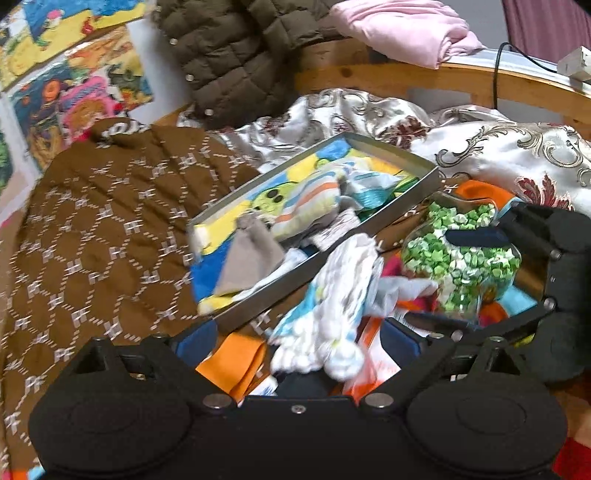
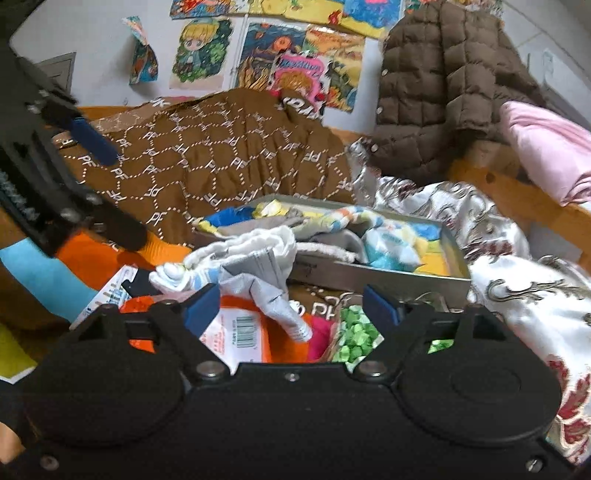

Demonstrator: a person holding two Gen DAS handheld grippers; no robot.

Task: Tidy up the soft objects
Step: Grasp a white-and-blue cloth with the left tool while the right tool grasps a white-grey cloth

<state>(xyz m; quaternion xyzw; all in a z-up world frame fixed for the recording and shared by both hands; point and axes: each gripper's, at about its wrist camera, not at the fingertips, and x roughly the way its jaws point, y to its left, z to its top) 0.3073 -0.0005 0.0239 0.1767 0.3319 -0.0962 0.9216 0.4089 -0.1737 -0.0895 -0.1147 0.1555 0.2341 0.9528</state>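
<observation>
A grey metal tray [image 1: 402,199] [image 2: 376,280] lies on the bed, holding socks and soft cloths over a colourful liner. A white fluffy sock bundle [image 1: 332,306] [image 2: 251,251] lies just in front of the tray. My left gripper [image 1: 299,339] is open, its blue pads either side of the bundle, not closed on it. My right gripper [image 2: 291,306] is open and empty, just short of the bundle; in the left wrist view it [image 1: 480,273] stands open around a jar of green paper stars [image 1: 461,258] [image 2: 354,336].
A brown patterned quilt [image 1: 103,229] [image 2: 221,158] lies left of the tray, a silky floral cover [image 1: 517,162] [image 2: 535,306] on the right. An orange packet [image 2: 243,332] lies under the bundle. A brown puffer jacket [image 2: 443,81] and pink cloth [image 1: 406,26] hang on the wooden bedframe.
</observation>
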